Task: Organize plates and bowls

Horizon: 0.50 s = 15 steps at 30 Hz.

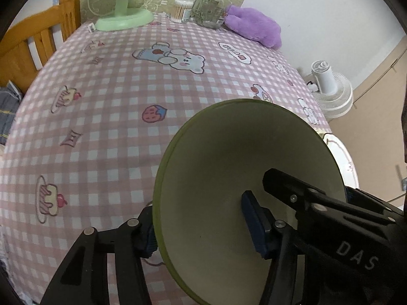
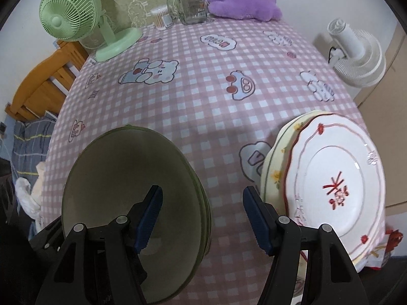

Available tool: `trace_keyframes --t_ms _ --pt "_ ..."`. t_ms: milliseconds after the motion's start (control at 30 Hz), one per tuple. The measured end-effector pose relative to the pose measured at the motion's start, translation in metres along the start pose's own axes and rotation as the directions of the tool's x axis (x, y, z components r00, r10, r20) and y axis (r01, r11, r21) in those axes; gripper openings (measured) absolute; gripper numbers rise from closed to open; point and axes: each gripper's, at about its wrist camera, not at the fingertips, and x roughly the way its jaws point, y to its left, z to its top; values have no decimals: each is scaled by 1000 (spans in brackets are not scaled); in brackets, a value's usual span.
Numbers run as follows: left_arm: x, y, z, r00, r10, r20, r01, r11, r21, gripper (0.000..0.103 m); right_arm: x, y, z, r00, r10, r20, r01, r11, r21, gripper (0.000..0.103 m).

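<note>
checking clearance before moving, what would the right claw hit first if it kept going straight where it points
Probably the bare checked tablecloth, in the gap between the green bowl and the stacked plates. The open right claw holds nothing; depth is unclear.

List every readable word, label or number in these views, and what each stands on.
"DAS": on the black arm of the left tongs.
Red characters on the white plate: too blurred to read.
Glass jar label: too small.
Tablecloth bubble lettering: unreadable.

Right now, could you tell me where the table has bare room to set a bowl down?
The checked cloth lies bare between the green fan and the stacked plates. It is crowded along the far edge, by the glass jar and purple plush, and near the green bowl.
</note>
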Motion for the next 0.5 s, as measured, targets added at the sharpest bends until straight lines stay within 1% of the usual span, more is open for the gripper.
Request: trace_keyframes --t_ms 67,167,333,400,433,467,500 --pt "-1 -2 2 1000 28 0 -28 1000 7 57 5 -3 1 999 35 -13 -35 999 10 69" --pt "0 -4 3 999 50 -3 -50 999 6 57 10 -6 2 996 84 -26 -83 996 23 68" --pt "1 -6 5 998 70 5 -70 997 14 57 19 -8 6 987 151 -48 -150 988 24 60" --pt "1 -7 6 997 75 5 -76 997 21 57 19 -8 6 981 187 -51 -186 982 15 52" --pt "1 -7 6 997 78 5 -78 997 23 57 19 -7 6 978 201 -53 -201 980 13 49" --pt "1 -8 6 997 81 4 -82 996 24 57 19 -6 6 975 216 -55 -216 976 12 42" --pt "2 -8 6 996 85 5 -85 996 25 57 19 -5 6 973 224 -55 -223 975 15 39"
